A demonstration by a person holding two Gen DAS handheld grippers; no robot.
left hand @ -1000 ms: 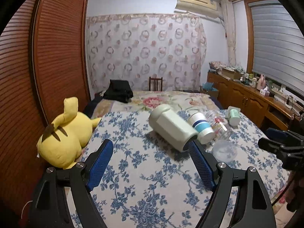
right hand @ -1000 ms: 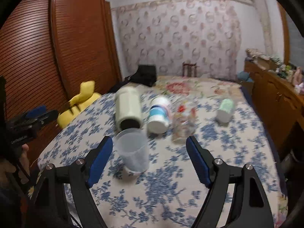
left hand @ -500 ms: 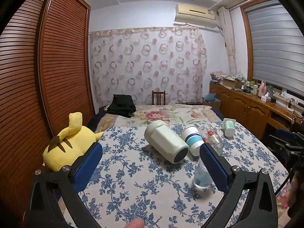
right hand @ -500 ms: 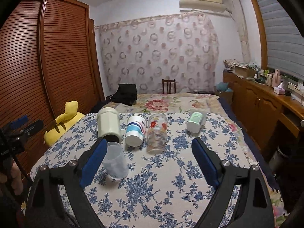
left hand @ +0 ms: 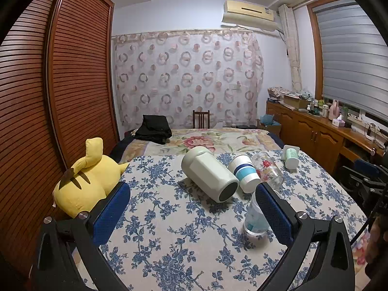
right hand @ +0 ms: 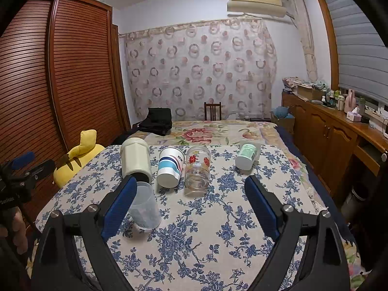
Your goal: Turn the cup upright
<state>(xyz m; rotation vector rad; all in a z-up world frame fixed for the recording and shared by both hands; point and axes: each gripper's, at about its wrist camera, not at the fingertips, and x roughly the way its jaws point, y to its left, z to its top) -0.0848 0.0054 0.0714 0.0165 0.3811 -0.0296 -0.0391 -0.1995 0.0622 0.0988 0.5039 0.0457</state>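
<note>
Table under white cloth with blue flower print [right hand: 206,237], clear plastic cup upright [right hand: 144,208] at 9 o'clock, pale green canister [right hand: 135,157], striped paper cup [right hand: 169,167], printed glass [right hand: 197,169], mint cup [right hand: 246,156] on their sides toward 12, yellow plush toy [left hand: 84,177] at left edge.

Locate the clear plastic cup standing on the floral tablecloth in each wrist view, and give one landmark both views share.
Left wrist: the clear plastic cup stands lower right of centre, partly behind the right blue finger pad.
Right wrist: the same cup stands lower left, just right of the left blue finger pad.
Shared landmark: the cream tumbler lying on its side just beyond it.
</note>
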